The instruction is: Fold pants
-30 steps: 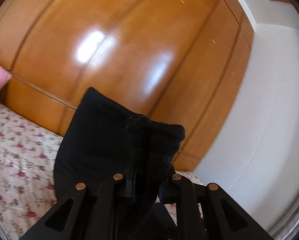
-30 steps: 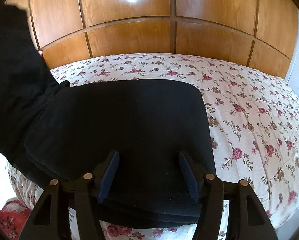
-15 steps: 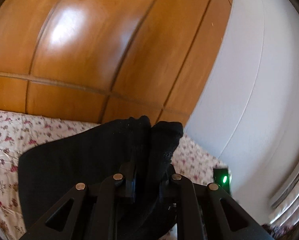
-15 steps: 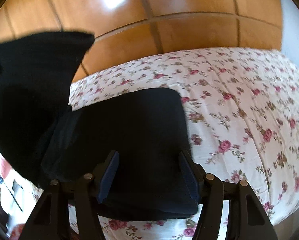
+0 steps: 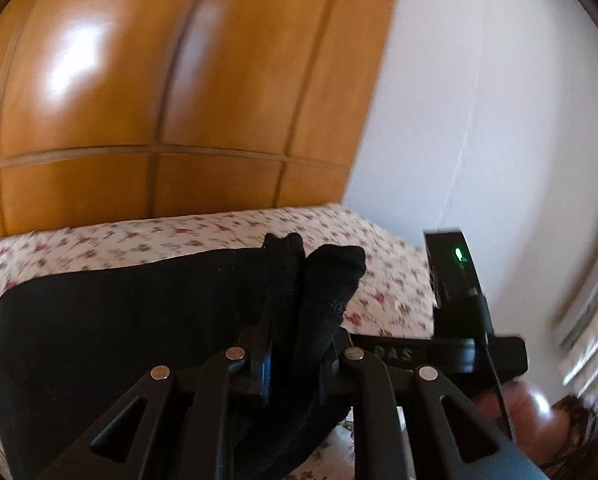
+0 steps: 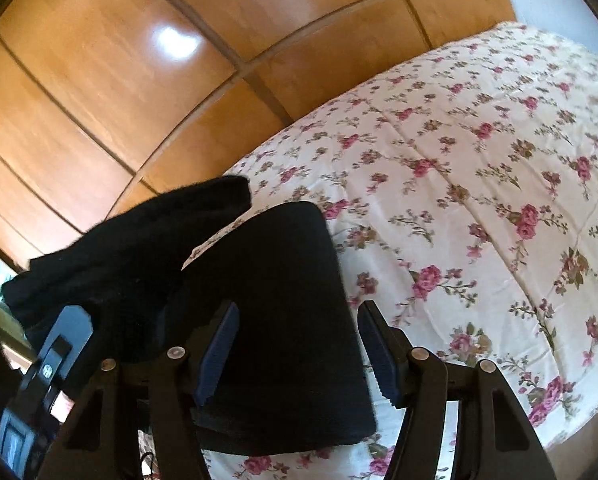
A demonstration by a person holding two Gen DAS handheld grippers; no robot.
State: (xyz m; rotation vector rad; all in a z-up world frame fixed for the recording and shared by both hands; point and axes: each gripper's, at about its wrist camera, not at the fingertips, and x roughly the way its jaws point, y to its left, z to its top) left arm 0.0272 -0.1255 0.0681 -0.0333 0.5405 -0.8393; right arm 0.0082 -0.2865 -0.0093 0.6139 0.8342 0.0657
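Pants on floral bedspread, part folded. My left gripper clamps bunched black end, carrying it over stack. My right gripper jaws gape, straddling folded panel, pads clear. Advice: lay end flush with edge, release after contact.

Pretty bright daylight on both feeds, with big white glare patches on the glossy orange-brown wooden wall panels. My left wrist view is smeared with motion blur, especially the flowered white bedspread. Both fisheyes bend straight seams and vignette black at the corners, and the black fabric pants show almost no detail.
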